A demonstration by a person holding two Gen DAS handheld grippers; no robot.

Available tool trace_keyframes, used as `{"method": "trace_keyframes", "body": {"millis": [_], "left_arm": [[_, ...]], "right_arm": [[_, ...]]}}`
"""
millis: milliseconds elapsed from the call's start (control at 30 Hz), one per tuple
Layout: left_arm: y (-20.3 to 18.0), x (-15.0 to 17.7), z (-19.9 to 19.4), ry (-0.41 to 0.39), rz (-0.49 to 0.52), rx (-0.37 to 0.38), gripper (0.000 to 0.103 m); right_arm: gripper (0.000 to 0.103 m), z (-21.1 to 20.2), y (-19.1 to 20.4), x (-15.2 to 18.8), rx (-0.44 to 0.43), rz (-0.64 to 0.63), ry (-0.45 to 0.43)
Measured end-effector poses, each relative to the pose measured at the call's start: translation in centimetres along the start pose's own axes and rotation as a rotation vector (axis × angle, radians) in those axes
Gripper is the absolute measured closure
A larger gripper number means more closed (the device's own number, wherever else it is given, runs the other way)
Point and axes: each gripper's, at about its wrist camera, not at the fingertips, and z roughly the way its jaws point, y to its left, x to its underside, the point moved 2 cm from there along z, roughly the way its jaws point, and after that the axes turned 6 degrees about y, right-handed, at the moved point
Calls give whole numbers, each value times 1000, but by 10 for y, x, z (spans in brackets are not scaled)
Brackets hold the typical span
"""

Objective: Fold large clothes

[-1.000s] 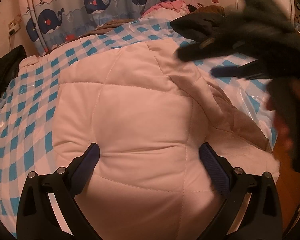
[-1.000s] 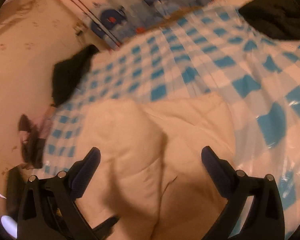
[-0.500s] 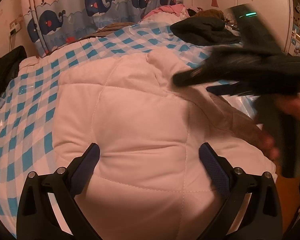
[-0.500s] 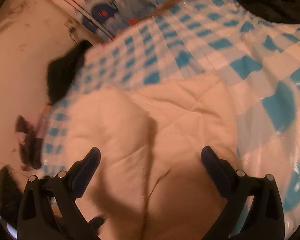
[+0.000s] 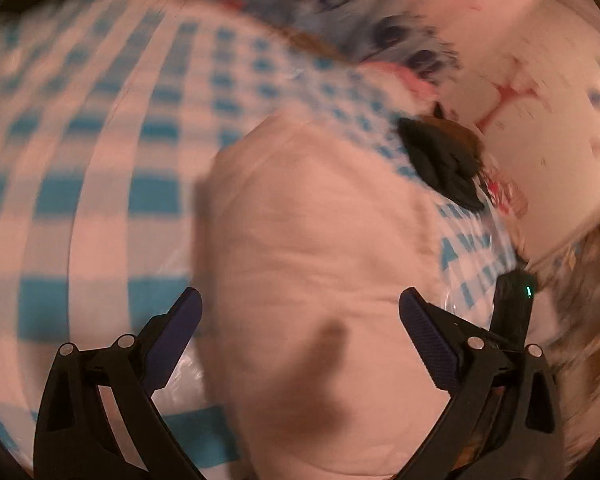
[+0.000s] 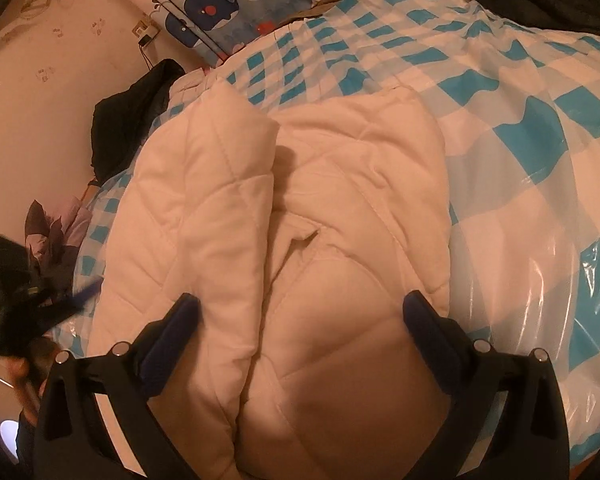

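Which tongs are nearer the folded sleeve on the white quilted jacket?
Right. The right tongs sit directly at the folded sleeve; the left tongs hang off beside the jacket's edge.

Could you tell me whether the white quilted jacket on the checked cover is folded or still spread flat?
Partly folded: in the right wrist view, one side of the white quilted jacket is turned over onto its middle, forming a long raised flap.

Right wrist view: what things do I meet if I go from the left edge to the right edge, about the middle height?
Left gripper, blurred, at the left edge → folded sleeve of the white quilted jacket → jacket body → blue-and-white checked cover under clear plastic.
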Motion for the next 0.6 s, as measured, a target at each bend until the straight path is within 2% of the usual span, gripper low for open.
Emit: {"method": "trace_keyframes", "body": {"millis": [100,133,200,300,400,500,600], "left_arm": [[6,4,35,108,-31,77,8],[-4,10,50,122,-8,63,7],[-22,13,56,79,41,-16,7],[-45,15,40,17,128,-35,8],[-57,18,22,-42,223,-87,9],[-40,9,-13,-106,219,-130,9],[11,-16,-59,-165,144,-182,10]], "right_arm": [[5,1,1,2,4,1,-14],[5,1,2,2,5,3,-16],[5,0,-2,3,15,21,-28],[5,-1,1,5,9,43,-66],[5,7,25,-2,-2,25,-77],[5,34,73,-20,-38,-22,-45],[5,78,133,-36,-78,-91,-2]]}}
